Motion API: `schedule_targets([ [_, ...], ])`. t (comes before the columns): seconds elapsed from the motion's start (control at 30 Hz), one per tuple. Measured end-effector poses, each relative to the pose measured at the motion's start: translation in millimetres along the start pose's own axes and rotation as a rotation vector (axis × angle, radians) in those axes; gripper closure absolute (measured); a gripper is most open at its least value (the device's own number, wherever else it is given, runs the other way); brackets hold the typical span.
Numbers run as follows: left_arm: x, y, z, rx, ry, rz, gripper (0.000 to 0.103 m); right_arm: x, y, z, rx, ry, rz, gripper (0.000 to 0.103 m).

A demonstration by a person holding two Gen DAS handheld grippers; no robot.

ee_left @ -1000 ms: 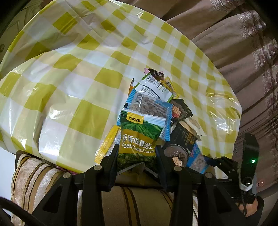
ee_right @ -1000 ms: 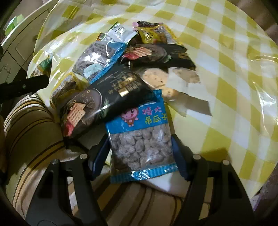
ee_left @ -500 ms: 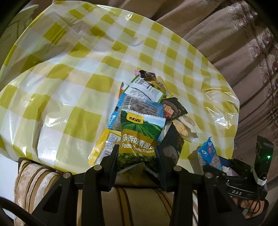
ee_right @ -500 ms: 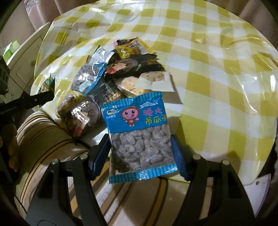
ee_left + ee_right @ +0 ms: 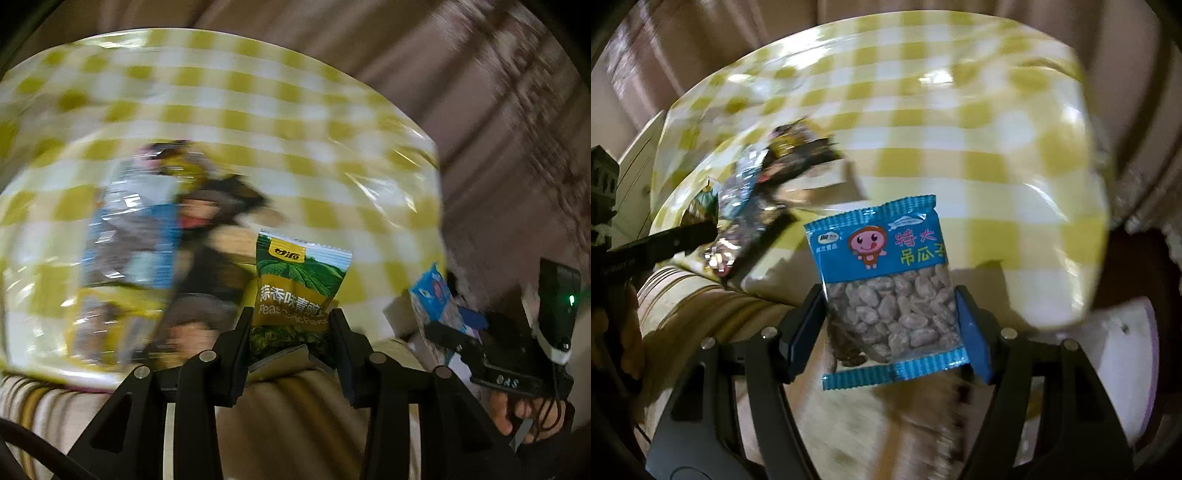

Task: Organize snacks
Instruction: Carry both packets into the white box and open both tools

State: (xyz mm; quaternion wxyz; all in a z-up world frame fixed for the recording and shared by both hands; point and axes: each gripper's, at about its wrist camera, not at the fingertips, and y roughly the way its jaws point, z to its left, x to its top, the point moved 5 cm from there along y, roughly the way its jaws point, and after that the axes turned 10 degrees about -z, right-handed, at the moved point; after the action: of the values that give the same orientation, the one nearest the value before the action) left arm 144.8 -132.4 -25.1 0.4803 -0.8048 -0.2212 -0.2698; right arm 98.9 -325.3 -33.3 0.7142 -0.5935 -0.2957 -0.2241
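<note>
Centre-bottom of each wrist view, green pea packet (image 5: 299,291) clamped in my left gripper (image 5: 291,325), blue seed packet (image 5: 890,291) in my right gripper (image 5: 890,317); both now lifted clear of snack pile (image 5: 147,251) at left, ready for sorting.

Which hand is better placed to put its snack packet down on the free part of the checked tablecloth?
Right, probably: its blue seed packet hangs beside bare checked tablecloth, while the green pea packet hangs next to the snack pile.
</note>
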Motion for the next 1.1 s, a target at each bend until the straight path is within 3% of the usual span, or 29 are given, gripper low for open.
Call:
schedule_targets([
  [0.37, -27.8, 56.2, -139.4, -0.179, 0.250, 0.186, 0.062, -51.4, -36.0, -115.5, -0.181, 0.170, -0.001, 0.032],
  [0.57, -61.6, 99.2, -200.6, -0.234, 0.352, 0.355, 0.062, -88.0, -33.0, -158.4, -0.227, 0.261, 0.032, 0.032],
  [0.73, -87.1, 131.2, -233.0, -0.221, 0.441, 0.471, 0.062, -111.6, -23.4, -183.2, -0.237, 0.329, 0.056, 0.032],
  [0.93, -111.9, 174.1, -254.8, -0.137, 0.536, 0.594, 0.062, -133.7, -4.8, -196.8, -0.223, 0.368, 0.096, 0.032],
  [1.1, -128.0, 191.9, -257.4, -0.081, 0.609, 0.630, 0.061, -144.6, 9.4, -201.1, -0.208, 0.394, 0.121, 0.032],
])
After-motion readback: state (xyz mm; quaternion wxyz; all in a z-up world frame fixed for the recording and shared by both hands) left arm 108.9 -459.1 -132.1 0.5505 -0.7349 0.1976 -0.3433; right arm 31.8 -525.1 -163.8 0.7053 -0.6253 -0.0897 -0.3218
